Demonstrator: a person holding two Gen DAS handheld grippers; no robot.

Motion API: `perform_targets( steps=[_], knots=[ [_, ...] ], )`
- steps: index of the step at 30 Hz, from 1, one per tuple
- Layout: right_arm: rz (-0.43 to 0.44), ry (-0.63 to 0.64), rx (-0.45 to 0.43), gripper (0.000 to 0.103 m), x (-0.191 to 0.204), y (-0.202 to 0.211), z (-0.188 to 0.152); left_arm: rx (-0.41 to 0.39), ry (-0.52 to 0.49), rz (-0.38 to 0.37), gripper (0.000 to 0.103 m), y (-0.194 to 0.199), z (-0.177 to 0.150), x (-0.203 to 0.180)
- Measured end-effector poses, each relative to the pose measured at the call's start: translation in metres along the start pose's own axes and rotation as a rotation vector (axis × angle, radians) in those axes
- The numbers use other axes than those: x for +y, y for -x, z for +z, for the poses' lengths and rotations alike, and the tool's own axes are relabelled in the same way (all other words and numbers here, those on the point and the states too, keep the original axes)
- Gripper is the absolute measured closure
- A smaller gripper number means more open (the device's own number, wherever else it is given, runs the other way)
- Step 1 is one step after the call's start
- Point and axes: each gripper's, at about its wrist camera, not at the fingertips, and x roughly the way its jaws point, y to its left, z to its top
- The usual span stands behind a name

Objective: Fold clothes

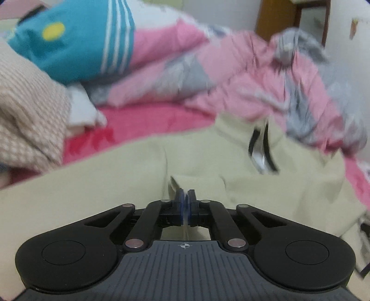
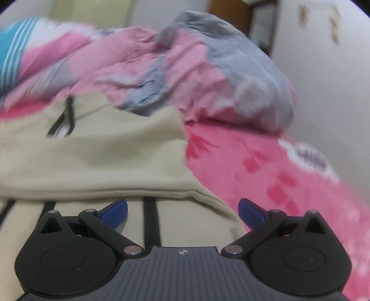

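White wall [image 2: 323, 81], wooden door frame [image 1: 275, 18] behind bed [image 2: 289, 185]

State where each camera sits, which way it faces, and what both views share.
Left wrist: on the left gripper, looking forward over the cream garment it pinches, toward the teal cushion; only its fingers show.
Right wrist: on the open right gripper, above the garment's edge, facing the pink sheet.
Shared: garment, pink-grey quilt, wooden door.
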Motion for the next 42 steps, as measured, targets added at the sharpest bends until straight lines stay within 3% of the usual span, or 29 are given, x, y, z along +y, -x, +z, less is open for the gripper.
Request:
perform_targets(
  steps=[3, 6, 10, 23, 28, 30, 33, 38, 39, 41, 42],
  knots=[
    [0.053, -0.167, 0.051, 0.000, -0.030, -0.008, -0.003, -0.056, 0.029, 0.022, 0.103, 0.014, 0.009, 0.007],
    [0.108, -0.279, 0.063, 0.000, -0.049, -0.012, -0.007, -0.052, 0.068, 0.028, 0.103, 0.016, 0.013, 0.017],
    [0.130, -0.317, 0.069, 0.000, -0.055, -0.015, -0.010, -0.047, 0.072, 0.049, 0.103, 0.014, 0.006, 0.021],
    [0.155, -0.349, 0.062, 0.000, -0.060, -0.017, -0.011, 0.048, -0.114, 0.158, 0.102, -0.009, -0.020, 0.007],
    [0.191, -0.381, 0.069, 0.000, -0.069, -0.016, -0.008, 0.045, -0.185, 0.199, 0.099, 0.009, -0.016, 0.006],
    [0.207, -0.354, 0.076, 0.000, -0.070, -0.011, -0.001, 0.027, -0.216, 0.189, 0.098, 0.021, -0.012, 0.005],
    [0.226, -0.185, -0.018, 0.000, -0.057, 0.012, 0.018, 0.018, -0.257, 0.138, 0.098, 0.031, -0.009, -0.008],
    [0.300, -0.023, -0.102, 0.002, -0.036, 0.013, 0.059, 0.059, -0.267, 0.003, 0.095, 0.009, -0.010, -0.047],
    [0.305, -0.003, -0.085, 0.004, -0.032, 0.007, 0.061, 0.070, -0.263, -0.011, 0.094, 0.001, -0.012, -0.054],
    [0.310, 0.035, -0.041, 0.024, -0.025, -0.007, 0.064, 0.094, -0.256, -0.032, 0.094, -0.014, -0.018, -0.065],
    [0.313, 0.054, -0.019, 0.030, -0.021, -0.014, 0.065, 0.107, -0.252, -0.030, 0.094, -0.020, -0.023, -0.066]
  ],
)
